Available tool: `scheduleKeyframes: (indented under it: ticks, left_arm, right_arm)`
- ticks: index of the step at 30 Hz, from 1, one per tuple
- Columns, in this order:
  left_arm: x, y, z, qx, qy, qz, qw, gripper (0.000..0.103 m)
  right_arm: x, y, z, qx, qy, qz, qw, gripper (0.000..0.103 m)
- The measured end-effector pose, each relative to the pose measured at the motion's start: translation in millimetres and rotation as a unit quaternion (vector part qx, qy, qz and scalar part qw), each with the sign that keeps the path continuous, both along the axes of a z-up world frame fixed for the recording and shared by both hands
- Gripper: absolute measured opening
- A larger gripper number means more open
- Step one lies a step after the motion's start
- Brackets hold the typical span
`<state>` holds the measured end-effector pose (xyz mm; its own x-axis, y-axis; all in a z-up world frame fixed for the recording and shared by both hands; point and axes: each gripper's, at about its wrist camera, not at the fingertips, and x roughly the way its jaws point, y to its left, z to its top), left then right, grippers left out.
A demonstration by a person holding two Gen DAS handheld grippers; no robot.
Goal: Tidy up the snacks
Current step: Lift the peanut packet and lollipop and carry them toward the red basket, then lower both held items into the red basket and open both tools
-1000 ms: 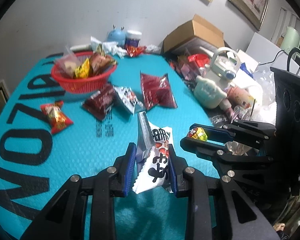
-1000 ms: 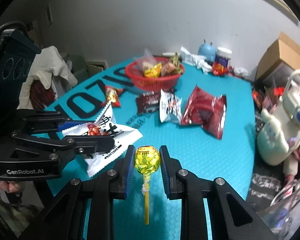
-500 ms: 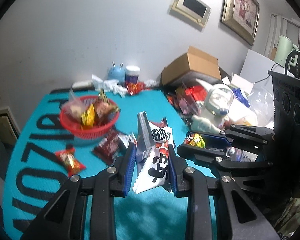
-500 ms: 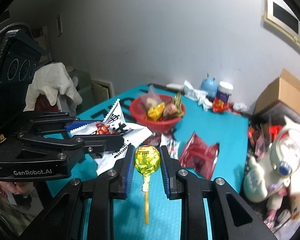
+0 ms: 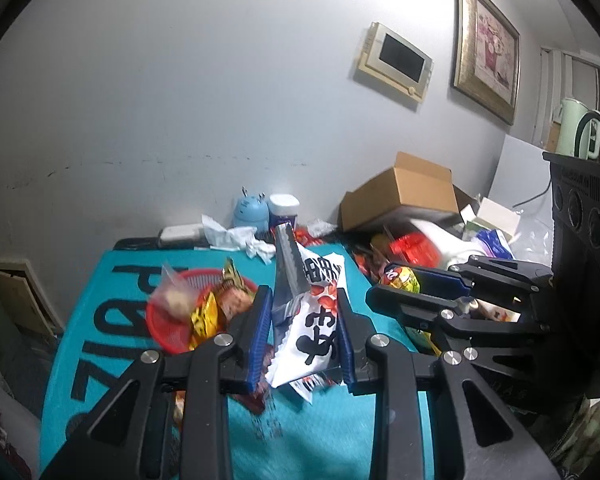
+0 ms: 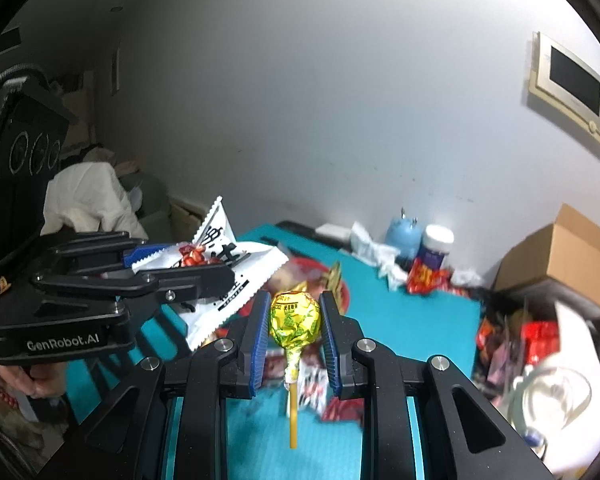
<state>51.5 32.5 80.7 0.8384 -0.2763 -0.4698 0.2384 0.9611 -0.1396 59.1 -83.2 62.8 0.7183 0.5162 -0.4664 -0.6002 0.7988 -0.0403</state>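
My left gripper (image 5: pixel 303 320) is shut on a white snack packet (image 5: pixel 312 312) with black and red print, held above the teal table. The packet also shows in the right wrist view (image 6: pixel 236 268), in the left gripper (image 6: pixel 204 272). My right gripper (image 6: pixel 294 324) is shut on a yellow-wrapped lollipop (image 6: pixel 294 320), stick hanging down. The lollipop shows in the left wrist view (image 5: pixel 402 280) in the right gripper (image 5: pixel 396 286). A red basket (image 5: pixel 168 328) holding several snacks sits on the table beyond and left of the left gripper; it is partly hidden in the right wrist view (image 6: pixel 342 286).
The teal table (image 5: pixel 112 280) carries dark red and white packets (image 6: pixel 316 384) below the grippers. A blue jar (image 5: pixel 251 212), a white-lidded tub (image 5: pixel 285 208) and crumpled tissues (image 5: pixel 236 238) stand at the wall. A cardboard box (image 5: pixel 404 196) and clutter fill the right side.
Both grippers have risen and tilted upward with their snacks still held; the table and basket have dropped lower in both views and more wall shows.
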Motion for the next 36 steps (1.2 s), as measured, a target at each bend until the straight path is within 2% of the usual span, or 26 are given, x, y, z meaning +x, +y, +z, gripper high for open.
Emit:
scheduleKeyframes:
  ticks: [8, 16, 26, 36]
  left_arm:
    - [44.2, 24.7, 10.7, -0.003, -0.016, 0.022, 0.9996, 0.029]
    - [90.0, 44.6, 2.6, -0.001, -0.014, 0.042, 0.999, 0.029]
    - [134.6, 64.9, -47.7, 0.006, 0.044, 0.073, 0.9963, 0.029]
    - [158.6, 71.7, -86.8, 0.024, 0.09, 0.093, 0.9913, 0.029]
  right_arm:
    - [39.5, 21.0, 16.0, 0.011, -0.021, 0.004, 1.0, 0.024]
    - [84.9, 43.8, 8.1, 0.016, -0.016, 0.016, 1.0, 0.024]
    - [130.6, 76.2, -40.0, 0.005, 0.022, 0.035, 0.999, 0.024]
    - [158.4, 88.1, -82.2, -0.012, 0.067, 0.04, 0.997, 0.024]
